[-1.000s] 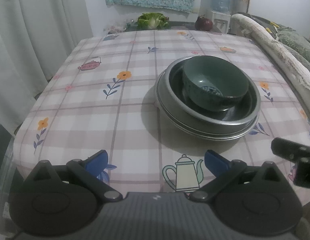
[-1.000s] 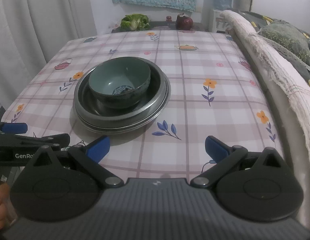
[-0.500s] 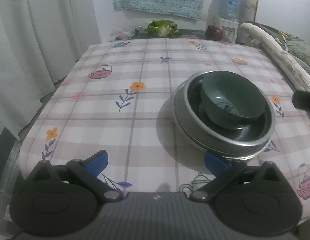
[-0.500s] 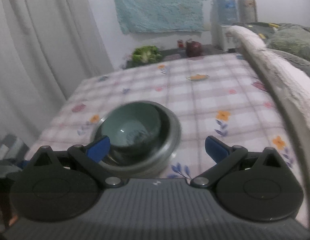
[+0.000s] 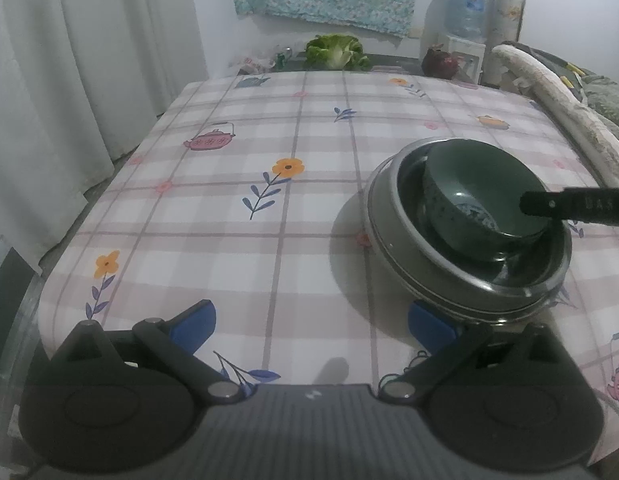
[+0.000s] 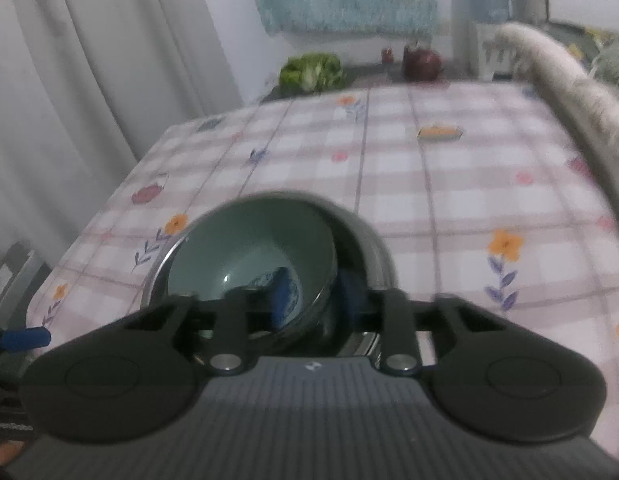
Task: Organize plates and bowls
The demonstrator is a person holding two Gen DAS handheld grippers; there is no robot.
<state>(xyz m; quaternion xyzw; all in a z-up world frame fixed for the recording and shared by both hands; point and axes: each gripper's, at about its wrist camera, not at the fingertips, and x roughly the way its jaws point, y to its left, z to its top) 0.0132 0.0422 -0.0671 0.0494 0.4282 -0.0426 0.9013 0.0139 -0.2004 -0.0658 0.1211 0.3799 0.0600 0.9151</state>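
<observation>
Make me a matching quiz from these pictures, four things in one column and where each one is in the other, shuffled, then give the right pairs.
1. bowl
2. plates
3. cabbage
4. right gripper

A. beyond the table's far edge
B. fingers astride the bowl's rim
C. inside the stacked plates
D. directly on the tablecloth

Pairs: 1-C, 2-D, 3-A, 4-B

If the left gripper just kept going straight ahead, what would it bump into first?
Probably nothing soon: the left gripper is open and points along bare tablecloth; the stacked plates lie to its right. Depth is hard to judge.
</observation>
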